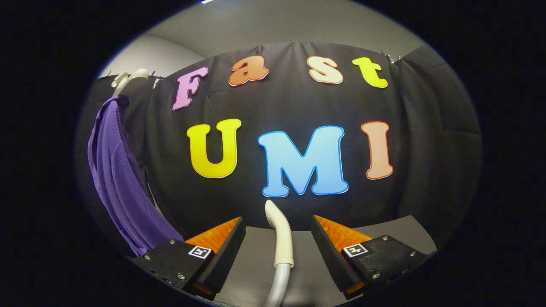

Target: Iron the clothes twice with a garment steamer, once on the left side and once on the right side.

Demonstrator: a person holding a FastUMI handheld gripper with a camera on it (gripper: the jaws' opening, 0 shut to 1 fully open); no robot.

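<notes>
The purple garment point(121, 179) hangs at about nine o'clock from the gripper, draped from a pale hanger point(128, 79) up near eleven o'clock, against the booth's black cloth wall point(426, 140). Its long axis runs top to bottom, the ribbed fabric falling in folds and its lower end trailing down toward the nearer finger. Whether the fabric touches that finger I cannot tell.

The grey counter point(256, 251) lies below, stretching from the fingers to the foot of the wall.

The garment steamer point(279, 238) stands between the fingers, its long axis nearly upright. Its cream head points toward twelve o'clock with the tip bending slightly toward eleven, and a silvery hose joins it below, dropping toward six o'clock.

The gripper point(277, 243) is spread wide, its fingers apart on either side of the steamer head with a clear gap on each side, neither one pressing on it.
</notes>
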